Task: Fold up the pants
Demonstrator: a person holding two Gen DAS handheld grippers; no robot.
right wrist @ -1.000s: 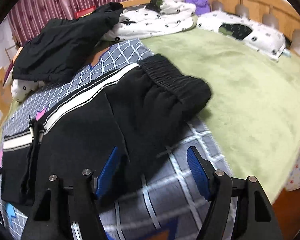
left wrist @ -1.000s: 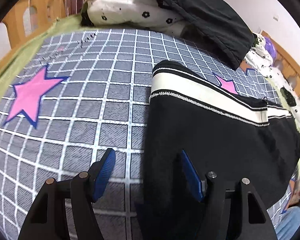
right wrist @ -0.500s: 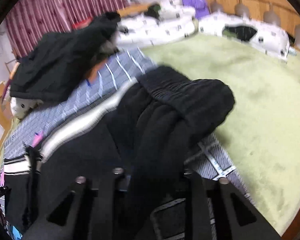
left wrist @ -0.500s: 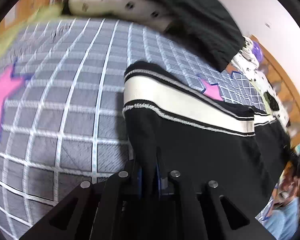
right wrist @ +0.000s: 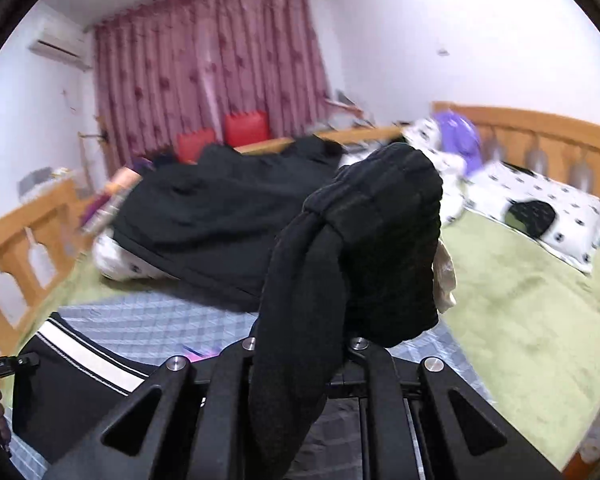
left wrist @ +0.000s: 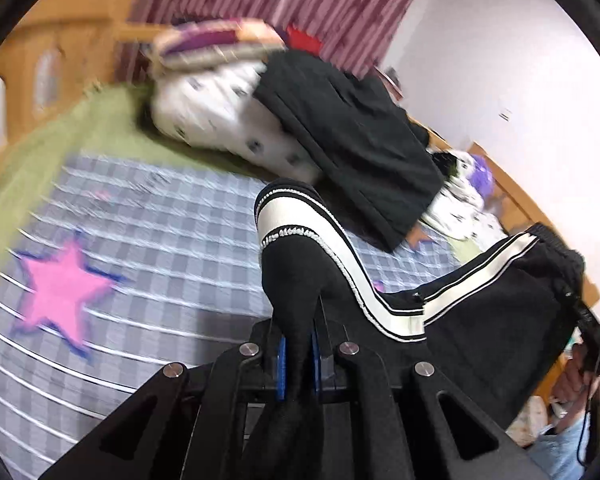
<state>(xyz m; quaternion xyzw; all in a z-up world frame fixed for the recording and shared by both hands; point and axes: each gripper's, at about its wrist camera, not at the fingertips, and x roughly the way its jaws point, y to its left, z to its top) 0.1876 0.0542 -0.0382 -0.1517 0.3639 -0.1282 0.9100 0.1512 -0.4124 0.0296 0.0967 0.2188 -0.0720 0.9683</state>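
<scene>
The black pants (left wrist: 480,304) with a white side stripe (left wrist: 364,280) hang lifted between my two grippers above the checked bedspread (left wrist: 160,232). My left gripper (left wrist: 298,356) is shut on the leg-cuff end, the fabric pinched between its blue pads. My right gripper (right wrist: 300,356) is shut on the bunched elastic waistband (right wrist: 380,216), which stands up in front of the camera. The striped leg end also shows in the right wrist view (right wrist: 80,356) at the lower left.
A black garment (left wrist: 352,132) lies over spotted white pillows (left wrist: 220,108) at the far side of the bed. A green blanket (right wrist: 520,300) covers the right part. Wooden bed rails (right wrist: 20,240) and a headboard (right wrist: 540,132) ring the bed.
Both grippers closed on the pants a second ago and have since lifted them up off the bedspread. Both cameras now tilt up toward the curtain and wall.
</scene>
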